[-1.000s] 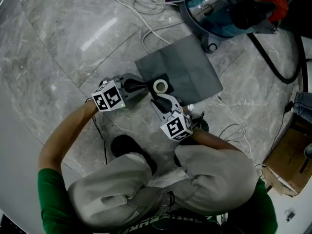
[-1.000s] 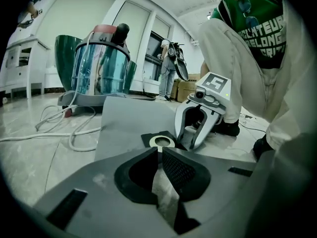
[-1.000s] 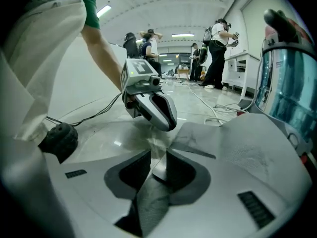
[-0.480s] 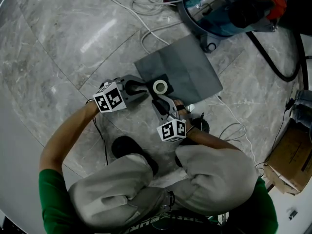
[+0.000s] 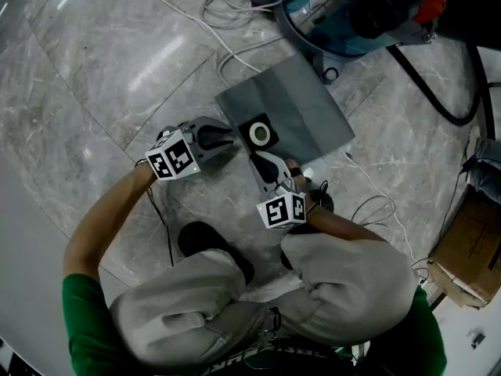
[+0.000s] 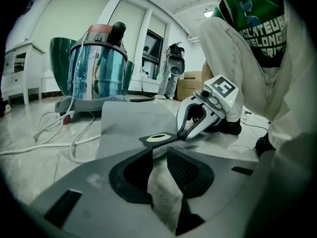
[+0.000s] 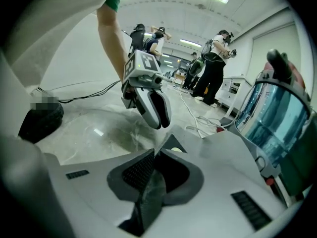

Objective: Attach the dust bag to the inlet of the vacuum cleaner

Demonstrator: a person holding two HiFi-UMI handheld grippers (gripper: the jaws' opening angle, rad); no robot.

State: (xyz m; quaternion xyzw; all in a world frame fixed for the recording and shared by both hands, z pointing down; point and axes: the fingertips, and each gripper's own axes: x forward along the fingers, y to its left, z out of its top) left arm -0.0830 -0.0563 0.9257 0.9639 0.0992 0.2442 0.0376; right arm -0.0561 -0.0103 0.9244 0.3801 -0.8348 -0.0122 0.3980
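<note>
A grey dust bag (image 5: 293, 108) lies flat on the marble floor. Its black collar with a white ring (image 5: 259, 134) faces up near the bag's near edge. My right gripper (image 5: 257, 157) has just been closing, and its tips (image 7: 154, 153) pinch the collar's corner (image 7: 173, 144). The left gripper (image 5: 232, 139) stands open at the bag's left edge, with floor showing between its jaws (image 6: 157, 152) and the collar (image 6: 158, 138) just beyond them. The vacuum cleaner (image 5: 352, 14), a clear blue drum with a red top, stands behind the bag.
White cables (image 5: 227, 45) loop on the floor left of the vacuum, and a black hose (image 5: 438, 100) curves off to its right. A cardboard box (image 5: 470, 257) sits at the far right. The person crouches, one shoe (image 5: 200, 237) behind the grippers. Other people (image 7: 213, 68) stand far off.
The right gripper rolled and shifted at the collar's near edge, opened wide, then closed on its corner. The black collar now shows fully around the ring. The left gripper has stayed put.
</note>
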